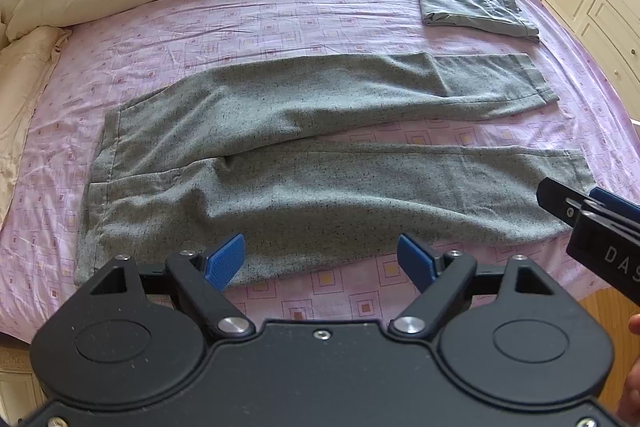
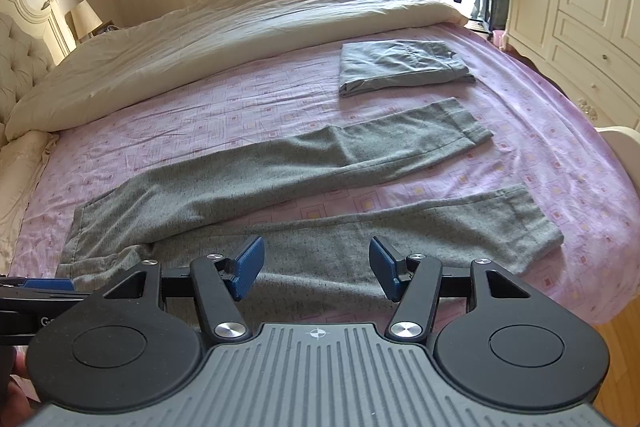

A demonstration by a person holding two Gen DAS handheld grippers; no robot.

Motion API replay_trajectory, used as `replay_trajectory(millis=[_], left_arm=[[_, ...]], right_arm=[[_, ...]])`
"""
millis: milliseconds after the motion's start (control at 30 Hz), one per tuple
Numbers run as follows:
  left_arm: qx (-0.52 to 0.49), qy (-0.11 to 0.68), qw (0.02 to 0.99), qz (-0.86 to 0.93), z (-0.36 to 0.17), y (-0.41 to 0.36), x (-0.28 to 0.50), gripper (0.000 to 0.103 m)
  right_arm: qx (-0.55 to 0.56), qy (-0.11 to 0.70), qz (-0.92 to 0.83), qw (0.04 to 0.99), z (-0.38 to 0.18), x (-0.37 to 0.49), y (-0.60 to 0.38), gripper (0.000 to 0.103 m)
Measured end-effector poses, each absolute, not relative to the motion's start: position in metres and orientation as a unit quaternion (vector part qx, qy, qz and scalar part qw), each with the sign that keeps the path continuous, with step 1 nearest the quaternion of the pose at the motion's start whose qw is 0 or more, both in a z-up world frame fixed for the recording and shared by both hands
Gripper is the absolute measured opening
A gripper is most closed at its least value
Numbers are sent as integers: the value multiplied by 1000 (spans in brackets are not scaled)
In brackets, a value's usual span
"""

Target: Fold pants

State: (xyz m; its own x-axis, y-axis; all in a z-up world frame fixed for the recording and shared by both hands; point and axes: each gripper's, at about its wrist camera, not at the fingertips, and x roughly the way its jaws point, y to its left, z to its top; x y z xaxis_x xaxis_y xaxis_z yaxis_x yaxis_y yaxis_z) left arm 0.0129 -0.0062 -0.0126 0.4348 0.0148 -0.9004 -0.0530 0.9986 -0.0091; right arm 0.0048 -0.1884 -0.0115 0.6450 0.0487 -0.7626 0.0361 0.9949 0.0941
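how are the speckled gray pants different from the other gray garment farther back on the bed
The speckled gray pants lie spread out full length with both legs apart; the folded gray garment is a compact rectangle. The pants are a flecked, heathered fabric; the folded one looks smooth and plain. The pants lie near the bed's front edge; the folded garment lies farther back, near the cream duvet. Both are gray and rest on the pink sheet.

"DAS" on right tongs (image 1: 560,203); "G" on left tongs (image 2: 48,285).

Speckled grey woolly pants (image 1: 320,163) lie on a smooth printed cotton sheet (image 1: 280,15).
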Motion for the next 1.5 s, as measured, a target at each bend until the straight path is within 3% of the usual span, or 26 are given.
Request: replay_trajectory(millis=[1500], left_arm=[[-30, 561, 825, 62, -26, 16, 21, 84]], right_arm=[[26, 477, 23, 878, -35, 28, -167, 57]])
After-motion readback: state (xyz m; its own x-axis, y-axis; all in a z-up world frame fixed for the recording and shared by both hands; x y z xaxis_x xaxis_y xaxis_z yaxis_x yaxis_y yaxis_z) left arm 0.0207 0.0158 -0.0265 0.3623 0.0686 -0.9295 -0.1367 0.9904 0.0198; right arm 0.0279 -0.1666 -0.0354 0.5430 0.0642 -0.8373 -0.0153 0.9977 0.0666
